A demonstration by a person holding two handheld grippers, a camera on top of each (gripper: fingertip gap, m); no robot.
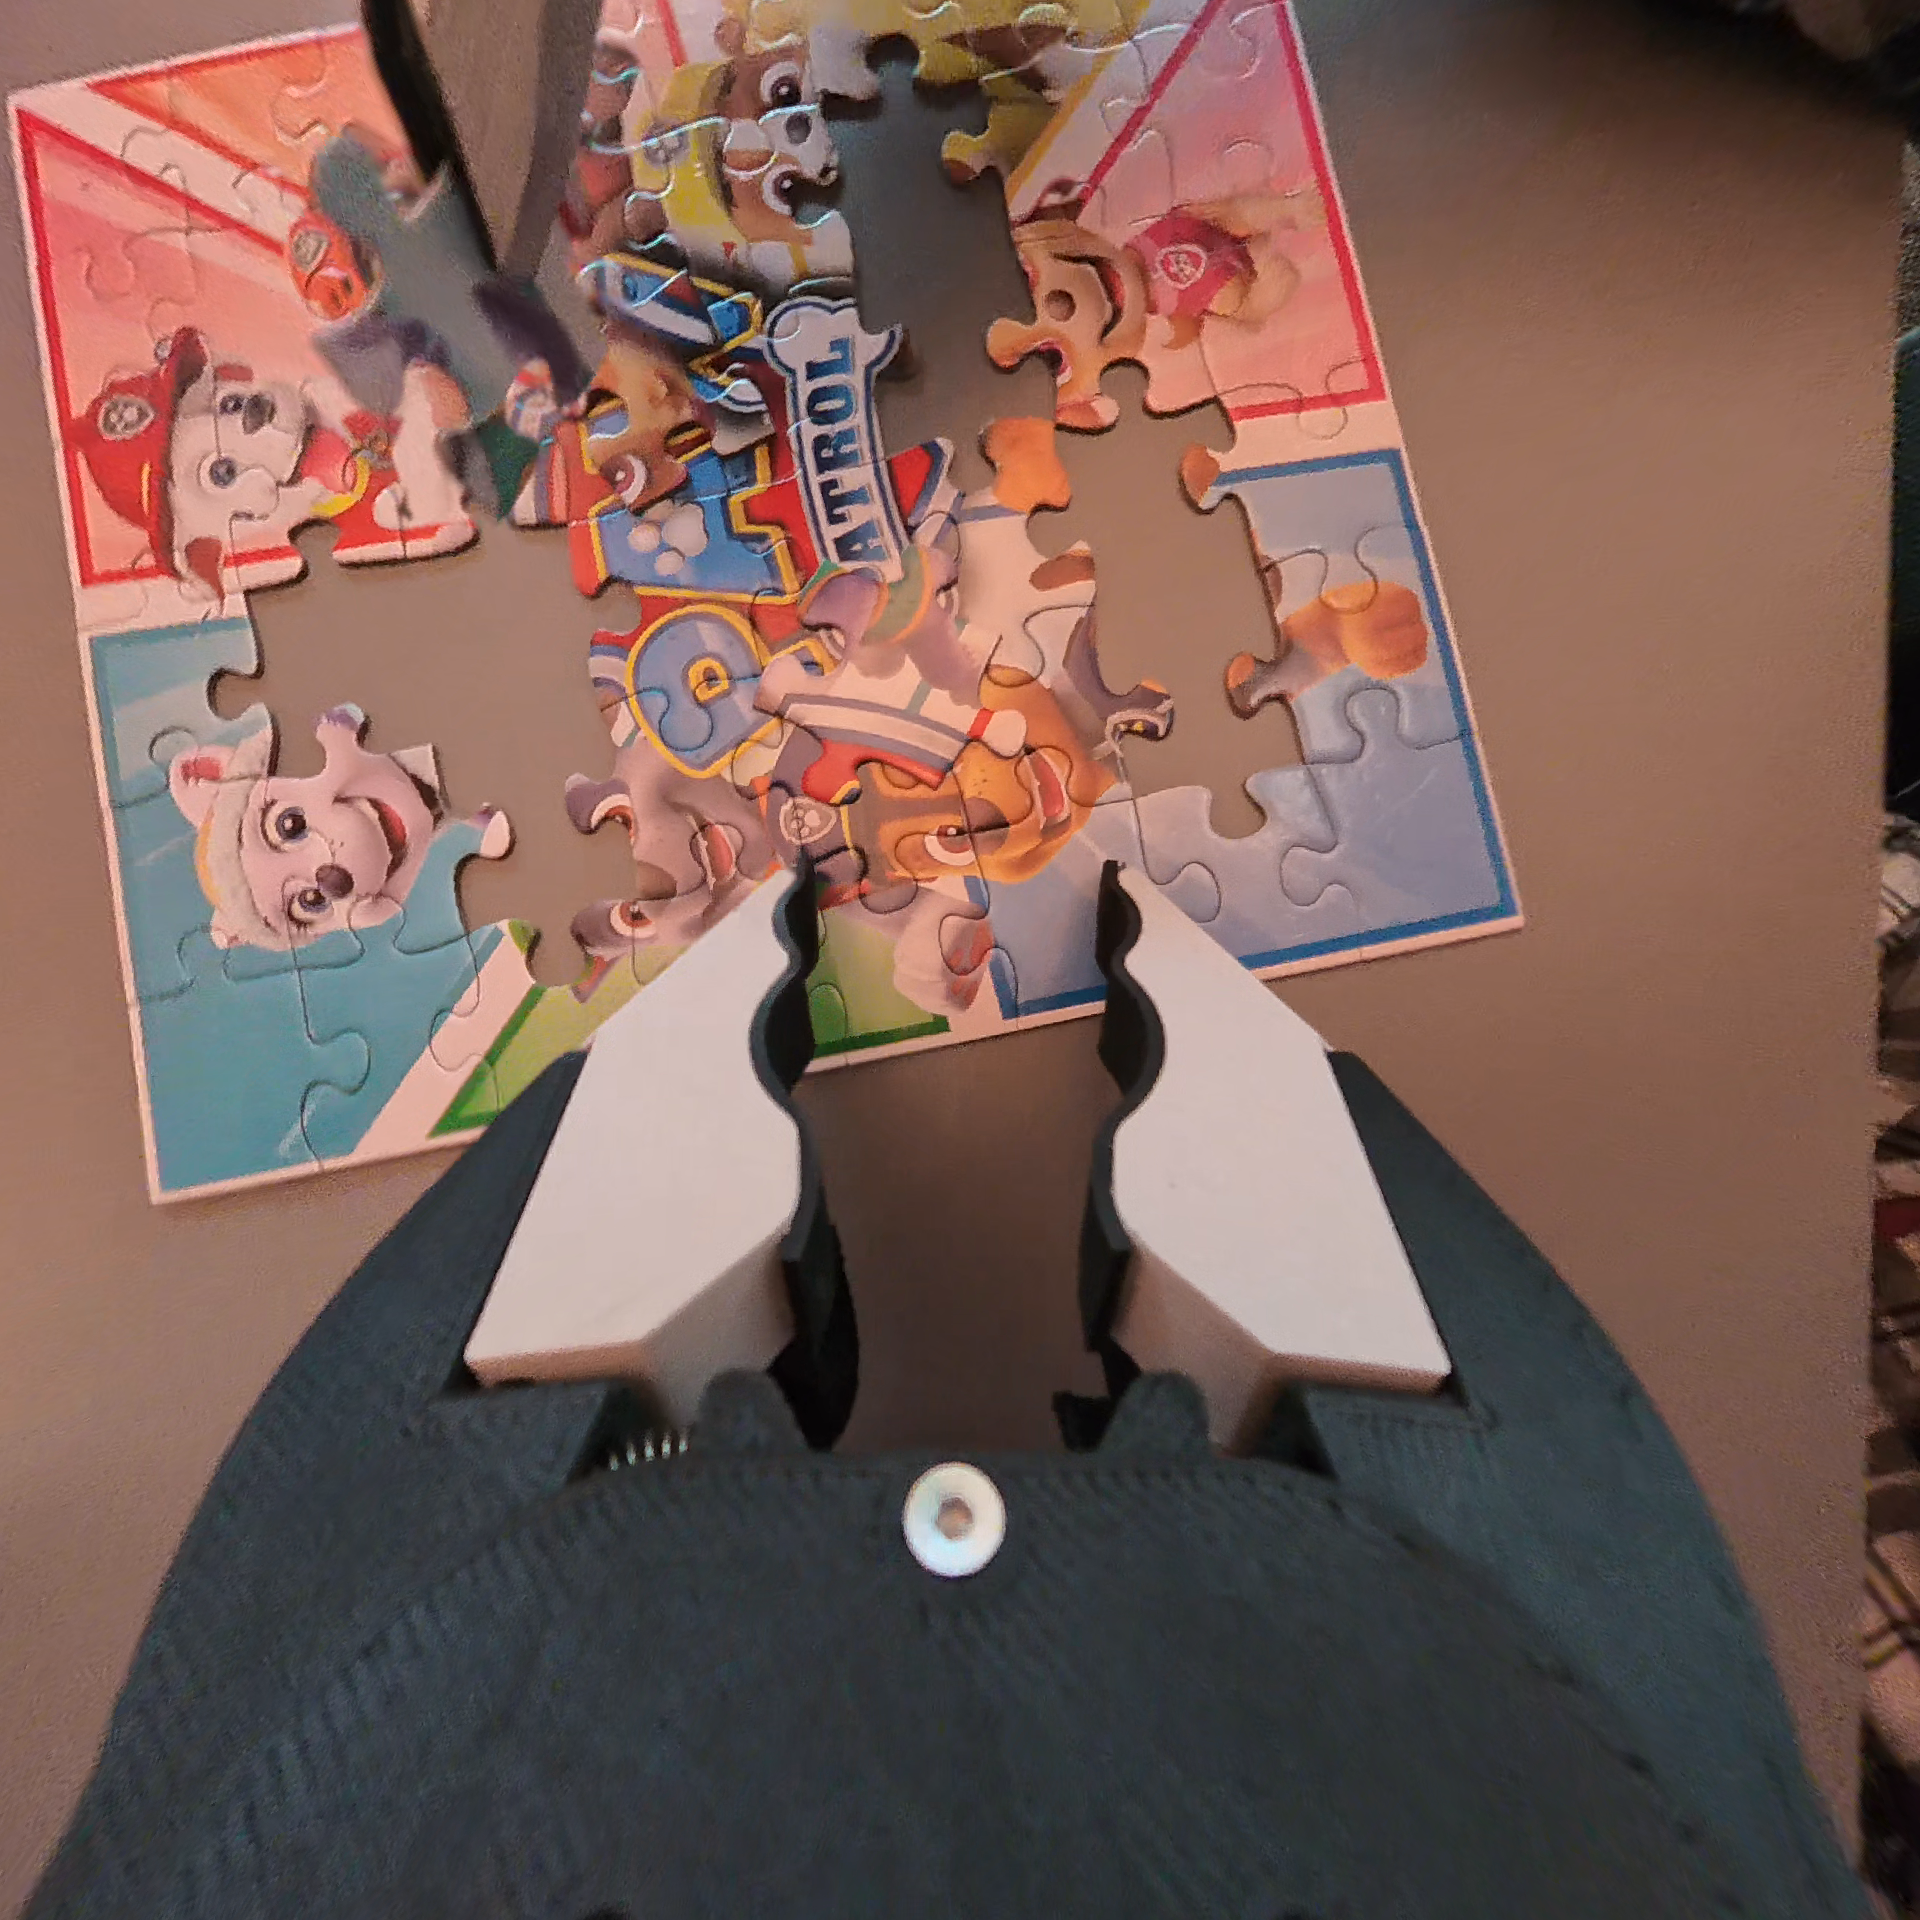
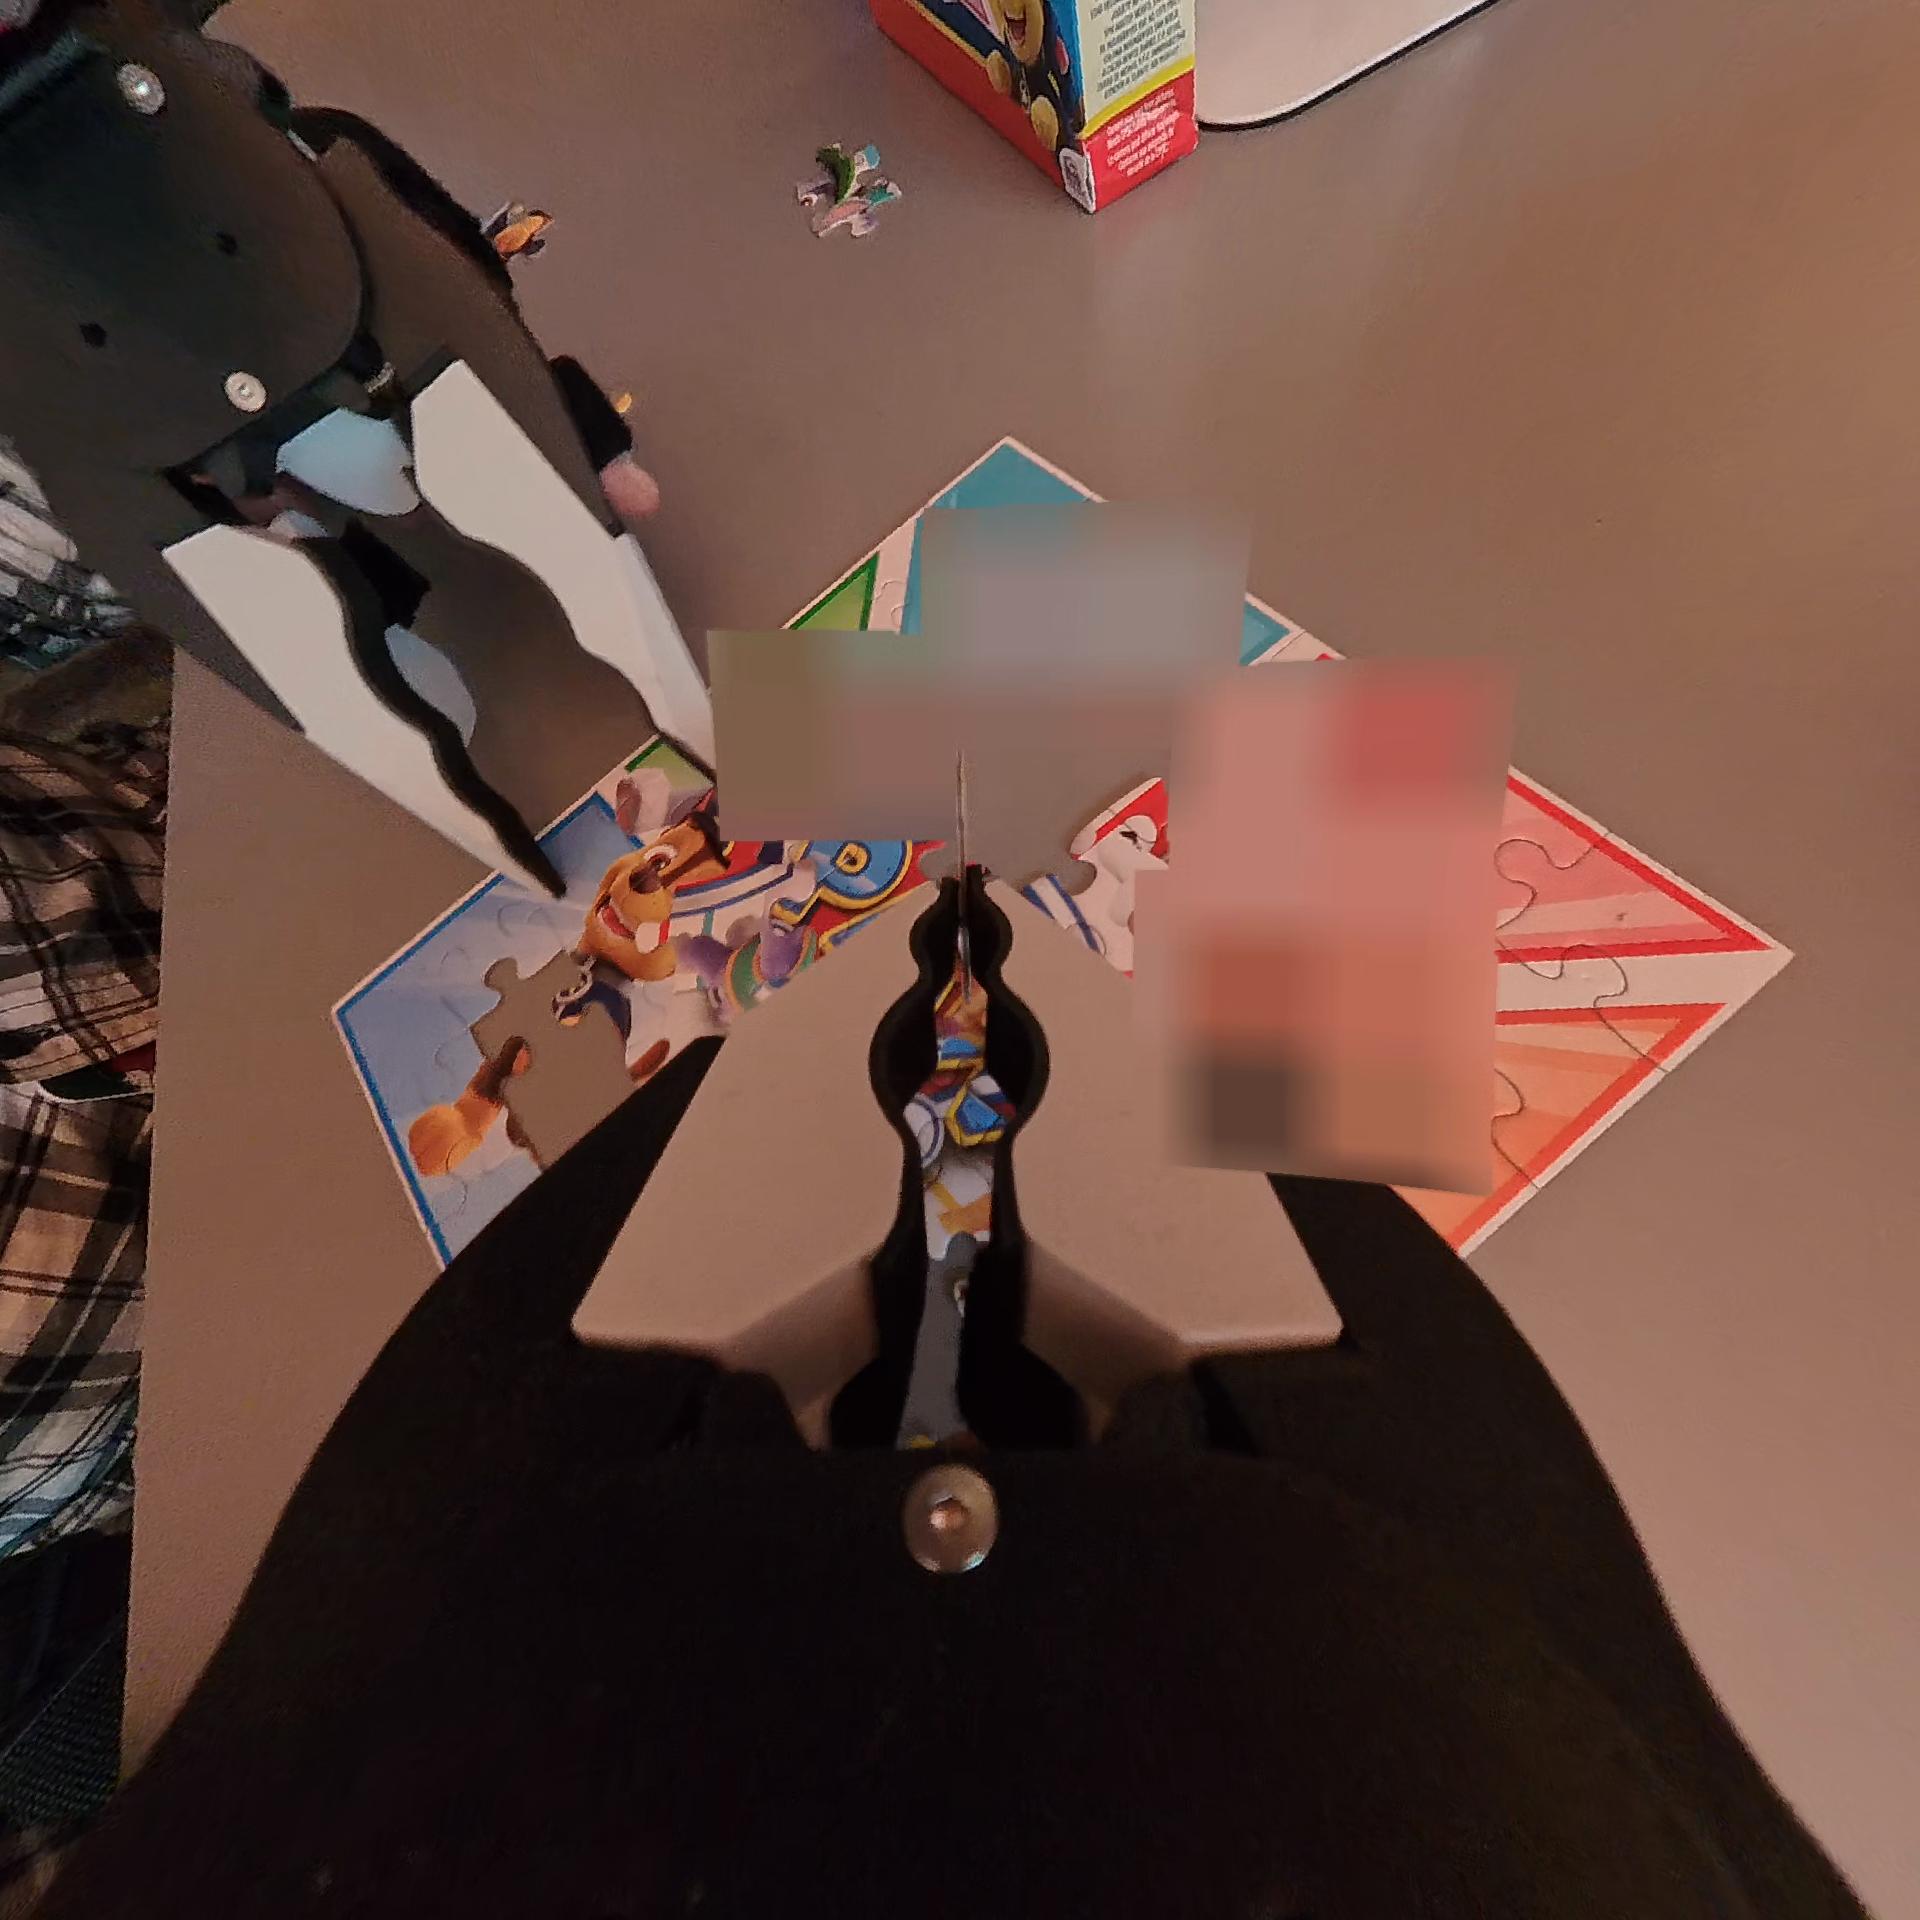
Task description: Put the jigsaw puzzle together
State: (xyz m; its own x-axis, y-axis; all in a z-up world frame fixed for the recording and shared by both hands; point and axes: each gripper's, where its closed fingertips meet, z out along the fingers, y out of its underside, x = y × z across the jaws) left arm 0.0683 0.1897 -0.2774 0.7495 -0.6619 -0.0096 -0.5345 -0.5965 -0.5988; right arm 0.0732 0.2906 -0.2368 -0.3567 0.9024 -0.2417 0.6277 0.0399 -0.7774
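Note:
The partly built cartoon jigsaw puzzle (image 1: 312, 997) lies flat on the brown table, with its border joined and several holes in the middle. My left gripper (image 1: 954, 883) is open and empty, hovering over the puzzle's near edge. My right gripper (image 2: 961, 894) is shut on a puzzle piece (image 2: 961, 1091), held edge-on above the puzzle (image 2: 1621, 935). In the left wrist view the right gripper (image 1: 499, 281) shows blurred at the top left, over the far left holes, the piece's grey back (image 1: 436, 260) facing me. The left gripper (image 2: 623, 821) also shows open in the right wrist view.
Two loose pieces (image 2: 847, 192) (image 2: 514, 229) lie on the table (image 2: 1455, 364) beyond the puzzle. The red puzzle box (image 2: 1049, 94) stands at the far edge beside a white object (image 2: 1299, 62). Plaid cloth (image 2: 62, 935) lies off the table's left side.

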